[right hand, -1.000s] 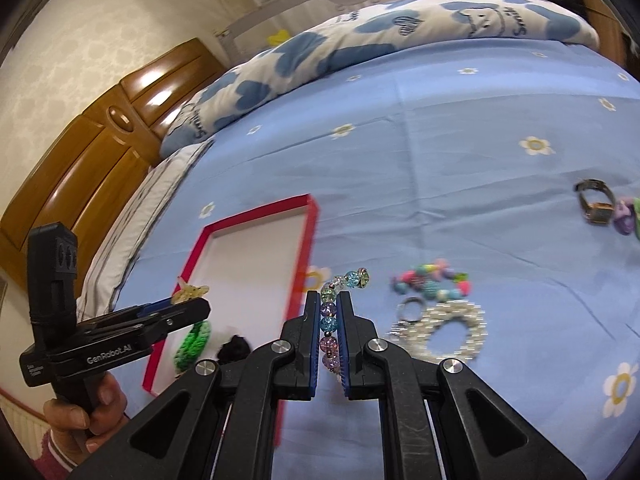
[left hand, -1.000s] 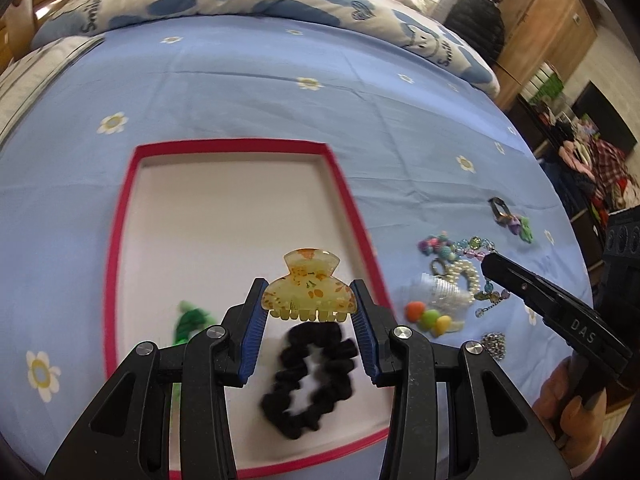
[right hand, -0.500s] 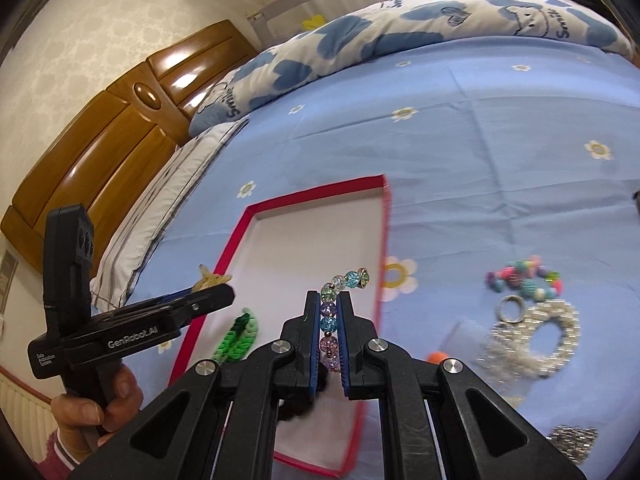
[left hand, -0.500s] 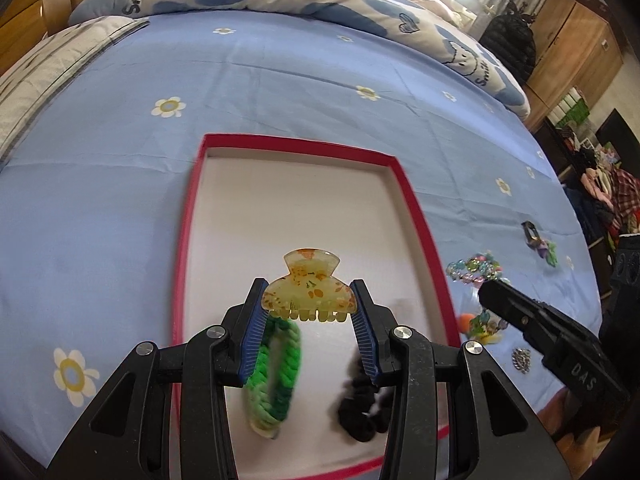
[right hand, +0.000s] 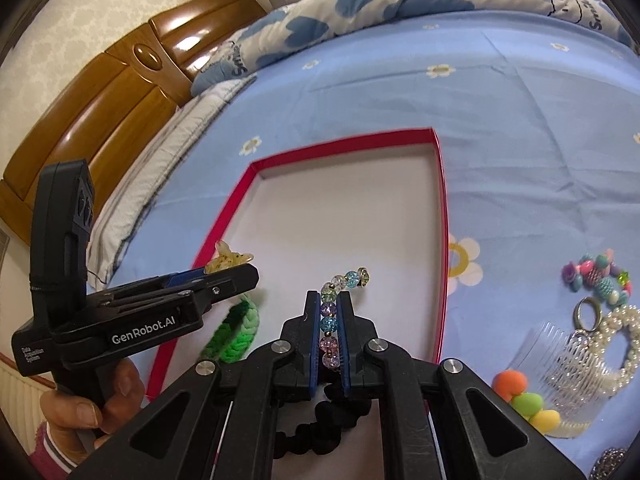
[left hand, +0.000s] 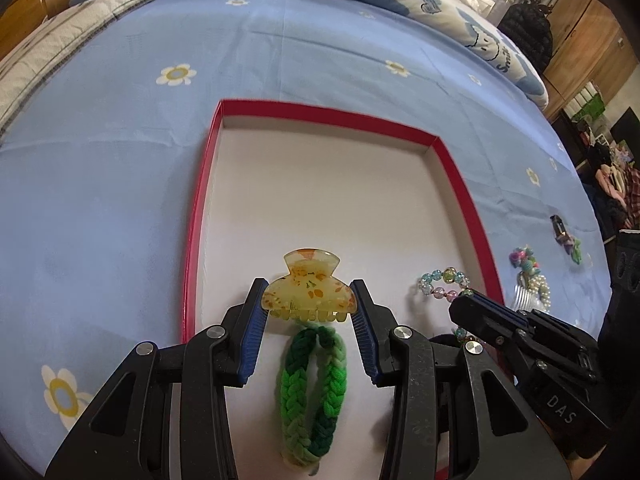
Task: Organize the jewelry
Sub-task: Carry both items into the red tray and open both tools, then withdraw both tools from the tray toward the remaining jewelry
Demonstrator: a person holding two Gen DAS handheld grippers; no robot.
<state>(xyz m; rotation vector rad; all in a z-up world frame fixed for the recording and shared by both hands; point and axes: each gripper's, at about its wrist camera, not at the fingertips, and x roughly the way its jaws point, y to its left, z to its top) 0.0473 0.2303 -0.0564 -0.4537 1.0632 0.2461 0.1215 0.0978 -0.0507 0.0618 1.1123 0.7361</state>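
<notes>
**Both grippers loaded over the red tray**

The left gripper [left hand: 309,312] clamps a yellow claw clip [left hand: 309,292] above the green braided band [left hand: 310,396] in the tray [left hand: 192,240]. The right gripper [right hand: 330,332] pinches a beaded bracelet [right hand: 344,280] over the tray's near end.

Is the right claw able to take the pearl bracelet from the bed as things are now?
Probably not yet. The right claw is shut on the bead bracelet over the tray. The pearl bracelet lies uncovered on the sheet to its right, partly on a clear comb.
</notes>
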